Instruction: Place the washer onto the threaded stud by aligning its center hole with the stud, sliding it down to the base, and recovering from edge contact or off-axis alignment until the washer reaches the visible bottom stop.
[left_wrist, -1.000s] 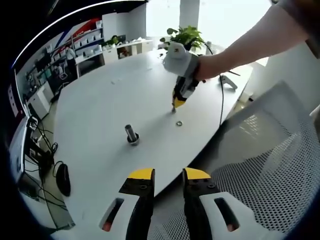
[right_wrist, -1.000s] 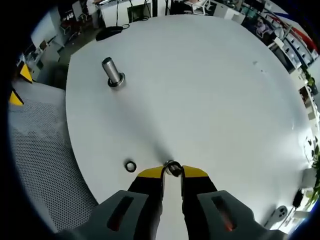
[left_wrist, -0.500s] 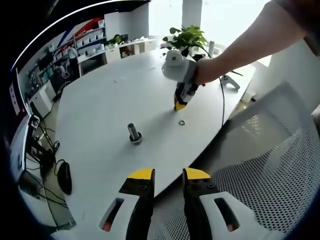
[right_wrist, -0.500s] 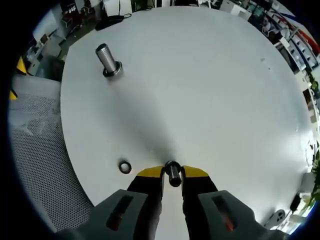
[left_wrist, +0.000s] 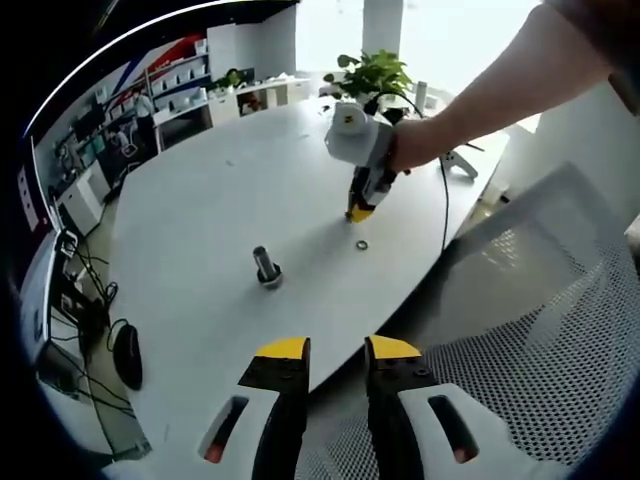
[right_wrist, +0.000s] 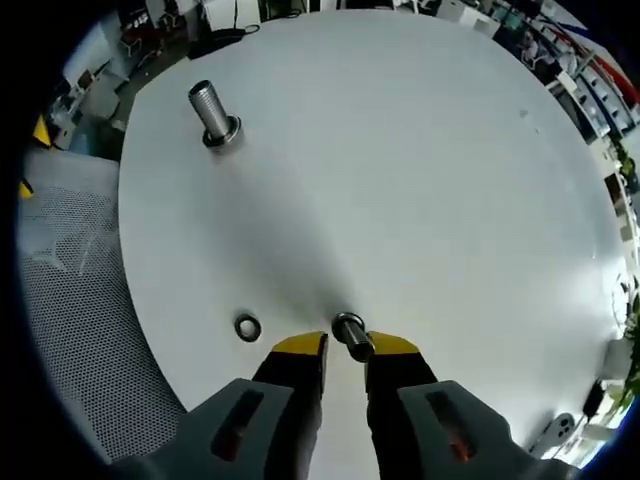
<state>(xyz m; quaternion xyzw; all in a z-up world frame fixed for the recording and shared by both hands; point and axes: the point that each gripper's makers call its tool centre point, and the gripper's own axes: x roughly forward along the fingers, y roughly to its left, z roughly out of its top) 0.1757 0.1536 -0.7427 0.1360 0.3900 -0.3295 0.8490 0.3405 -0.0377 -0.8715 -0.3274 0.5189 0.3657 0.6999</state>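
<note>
Small silver metal washer (right_wrist: 347, 331) sits at the very tips of your right gripper (right_wrist: 346, 346), whose yellow-tipped fingers appear to be pinching it by the rim, just above the round white table (right_wrist: 430, 180). The grip is shallow, so I judge it easy to lose.

Expect the washer to be light, stiff and slick: it will not bend, but it can pivot or squirt out under a nudge. Hold it across opposite edges and leave the centre hole free.

The washer is tilted, with its hole facing roughly up and away from the jaws; the exact angle is too small to tell. It has no long axis, only the short one through the hole.

That short axis has to line up with the grey threaded stud (right_wrist: 210, 105), which stands upright on its wider base well apart from the washer, towards the table's near edge. A second loose metal ring (right_wrist: 247, 327) lies flat beside your fingers.

Your left gripper (left_wrist: 337, 350) hangs back over the table edge by the grey mesh chair (left_wrist: 520, 330), fingers spread and holding nothing.
</note>
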